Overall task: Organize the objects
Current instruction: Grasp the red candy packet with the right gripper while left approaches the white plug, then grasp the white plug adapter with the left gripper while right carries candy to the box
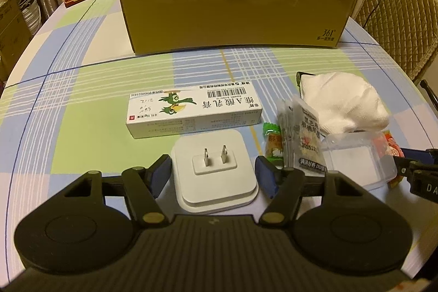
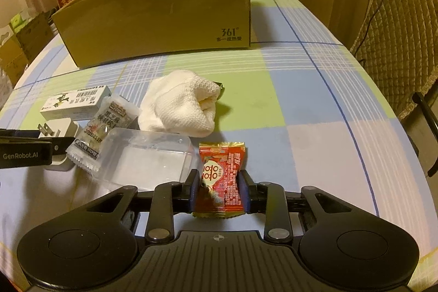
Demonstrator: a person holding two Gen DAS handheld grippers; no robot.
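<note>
- While both grippers work in front of the cardboard box (image 1: 235, 7), the left gripper (image 1: 215, 171) stands half-wide around the white plug adapter (image 1: 216, 174), pads flanking it, apparently not yet pressing.
- Risk there: the adapter's smooth, stepped sides could slip or tip it if the pads bite unevenly.
- Further right of the box's front, the right gripper (image 2: 219, 192) is narrow, clamped on the red snack packet (image 2: 223, 177).
- That crinkly wrapper could slide free when lifted toward the box.

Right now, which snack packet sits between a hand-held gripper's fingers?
The red snack packet, between the right hand-held gripper fingers; the green and clear ones lie free.
</note>
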